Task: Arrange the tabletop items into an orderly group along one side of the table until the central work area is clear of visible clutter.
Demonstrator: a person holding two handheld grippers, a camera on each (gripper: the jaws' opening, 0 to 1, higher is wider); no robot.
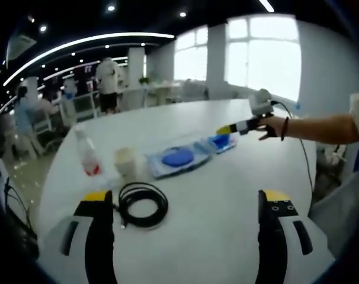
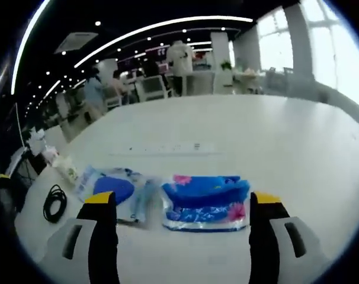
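— So which step is in hand?

— Grouping, I'd judge. In the right gripper view the right gripper (image 2: 183, 204) stands with jaws wide and empty, the blue tissue pack (image 2: 206, 201) lying between them at lower centre, on the white table (image 2: 239, 136). Left of it lies the clear packet with a blue disc (image 2: 111, 186), and the coiled black cable (image 2: 54, 203) sits at far left.

— And the other hand?

— In the left gripper view the left gripper (image 1: 185, 204) is also spread wide, holding nothing; the cable (image 1: 143, 204) lies just inside its left jaw, with a cup (image 1: 125, 161) and a small bottle (image 1: 87, 155) beyond.

— Next move?

— Probably closing on the tissue pack squarely, then setting it beside the row.
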